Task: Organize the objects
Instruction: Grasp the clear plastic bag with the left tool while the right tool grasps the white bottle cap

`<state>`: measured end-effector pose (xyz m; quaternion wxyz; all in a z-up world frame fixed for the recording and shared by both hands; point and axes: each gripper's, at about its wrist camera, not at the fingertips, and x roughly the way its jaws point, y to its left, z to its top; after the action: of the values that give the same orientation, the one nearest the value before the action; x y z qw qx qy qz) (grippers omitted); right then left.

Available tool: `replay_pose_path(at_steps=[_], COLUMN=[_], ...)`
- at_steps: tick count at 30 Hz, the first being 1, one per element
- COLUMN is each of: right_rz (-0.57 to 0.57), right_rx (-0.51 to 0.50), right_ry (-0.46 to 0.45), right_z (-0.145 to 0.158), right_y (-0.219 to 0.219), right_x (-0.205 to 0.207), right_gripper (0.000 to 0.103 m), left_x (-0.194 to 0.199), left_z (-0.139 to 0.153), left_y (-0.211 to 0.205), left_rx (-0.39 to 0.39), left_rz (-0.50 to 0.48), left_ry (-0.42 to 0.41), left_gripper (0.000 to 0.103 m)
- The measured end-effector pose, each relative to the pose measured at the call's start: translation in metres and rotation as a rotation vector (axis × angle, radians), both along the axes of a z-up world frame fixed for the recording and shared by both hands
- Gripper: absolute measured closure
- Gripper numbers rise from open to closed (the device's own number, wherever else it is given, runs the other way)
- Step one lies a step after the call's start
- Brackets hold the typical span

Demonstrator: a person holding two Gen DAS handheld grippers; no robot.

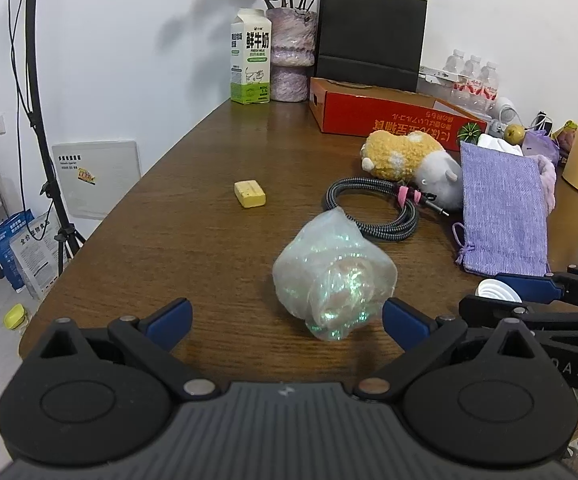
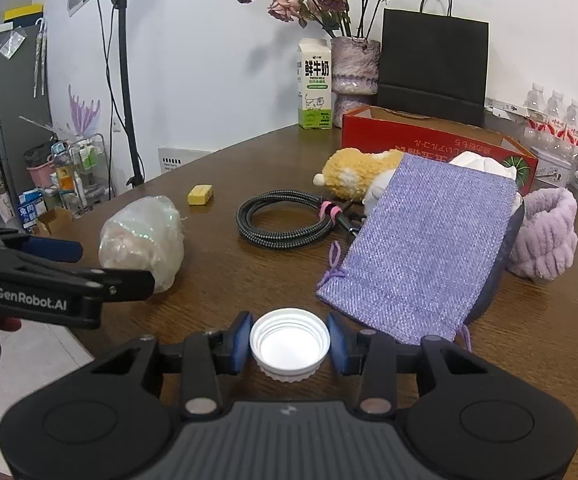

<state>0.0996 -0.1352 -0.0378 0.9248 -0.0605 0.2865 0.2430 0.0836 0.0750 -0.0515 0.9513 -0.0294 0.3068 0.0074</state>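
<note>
Two tools are at work, and the coming move turns on where the purple pouch lies from the white cap. Our right tool clamps the cap between its blue pads, open side up, low over the surface. The pouch lies just ahead and to the right, its long axis running away from us, drawstring end nearest the cap. Our left tool stands wide, its right pad just beside the plastic-wrapped bundle, which sits ahead and off toward that pad. We judge the right tool nearer the pouch.
</note>
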Motion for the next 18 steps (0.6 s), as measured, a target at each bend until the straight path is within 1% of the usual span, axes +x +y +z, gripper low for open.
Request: replay_pose_path(at_steps=[4,11,14,16,18], right_rz=[-0.011,-0.039,-0.043,-0.045,-0.045], right_rx=[0.014,0.031,0.037,0.042,0.046], right_ry=[-0.033,-0.060,-0.067,-0.069,-0.073], right_z=[0.007,0.013,0.014,0.014,0.015], right_y=[-0.001,-0.008,-0.012,-0.013,-0.014], right_x=[0.001,0.004,0.003,0.004,0.003], right_gripper=[0.064,0.064,0.064,0.064,0.064], left_x=[0.008,0.022,0.027,0.029,0.031], left_z=[0.002,0.002,0.001,-0.001,-0.003], left_y=[-0.003,-0.015,-0.019,-0.022,-0.024], left_rx=[0.004,0.019,0.022,0.022,0.027], left_rz=[-0.022,-0.053,-0.057,-0.064,-0.066], left_ry=[0.004,0.008,0.016,0.025,0.030], left_gripper=[0.000,0.000,0.010,0.027,0.036])
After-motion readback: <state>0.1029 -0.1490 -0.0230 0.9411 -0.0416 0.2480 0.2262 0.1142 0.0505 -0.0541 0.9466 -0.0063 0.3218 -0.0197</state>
